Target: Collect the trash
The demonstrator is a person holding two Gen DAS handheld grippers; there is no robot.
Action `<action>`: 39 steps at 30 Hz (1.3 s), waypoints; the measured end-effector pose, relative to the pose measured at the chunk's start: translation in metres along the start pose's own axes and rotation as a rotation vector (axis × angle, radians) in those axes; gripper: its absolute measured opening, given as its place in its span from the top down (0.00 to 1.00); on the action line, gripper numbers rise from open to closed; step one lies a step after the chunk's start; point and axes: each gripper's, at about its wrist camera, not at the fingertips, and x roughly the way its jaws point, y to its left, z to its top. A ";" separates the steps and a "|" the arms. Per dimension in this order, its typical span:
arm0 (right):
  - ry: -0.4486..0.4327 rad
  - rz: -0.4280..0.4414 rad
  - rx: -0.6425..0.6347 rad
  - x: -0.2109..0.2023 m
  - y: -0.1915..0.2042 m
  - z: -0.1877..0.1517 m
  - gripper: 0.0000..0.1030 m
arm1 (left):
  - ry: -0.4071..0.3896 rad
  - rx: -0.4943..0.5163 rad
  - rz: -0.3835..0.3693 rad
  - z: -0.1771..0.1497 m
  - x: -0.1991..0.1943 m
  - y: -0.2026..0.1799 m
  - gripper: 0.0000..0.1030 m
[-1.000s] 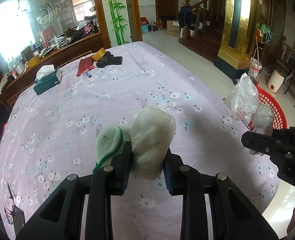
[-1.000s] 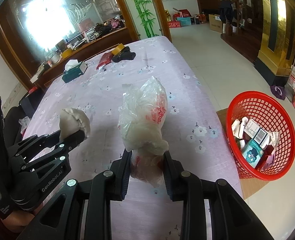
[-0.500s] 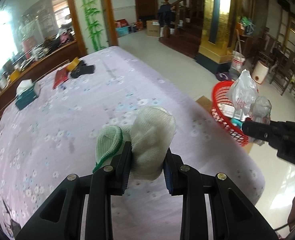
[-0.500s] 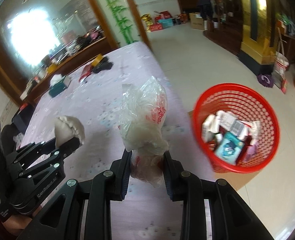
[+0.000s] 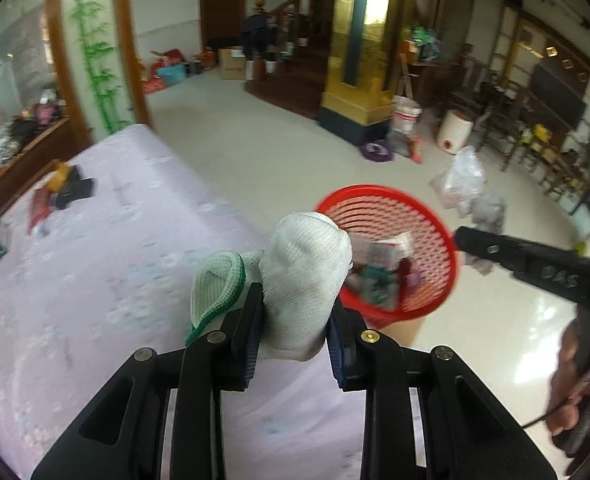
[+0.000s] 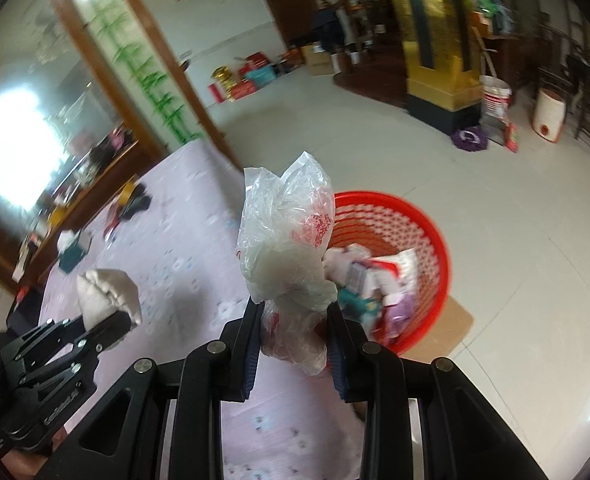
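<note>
The white knit glove (image 5: 303, 284) with green cuff edge sits clamped between the pads of the left gripper (image 5: 293, 334), above the near edge of the table w/ pink floral cloth (image 5: 95, 272). The crumpled clear plastic bag (image 6: 287, 252) with red print is pinched in the right gripper (image 6: 293, 338), its lower part squeezed between both pads. Just beyond both grippers, on the floor beside the table, stands the red mesh basket (image 6: 427, 240); it already has boxes & wrappers inside. At the far end of the table lie a tissue box (image 6: 73, 254), a red packet and some dark items, blurred. Further back: a golden pillar (image 5: 359, 40), and a person near the stairs.
</note>
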 end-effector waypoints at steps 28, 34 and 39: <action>0.053 -0.021 0.148 0.035 -0.062 0.042 0.42 | 0.019 0.026 -0.092 0.050 0.063 -0.043 0.37; -0.021 -0.181 0.056 0.002 -0.035 0.028 0.26 | -0.080 0.070 0.008 0.033 0.019 -0.025 0.18; -0.088 -0.319 -0.026 -0.030 -0.006 0.003 0.09 | -0.118 0.096 0.056 0.013 -0.015 -0.012 0.11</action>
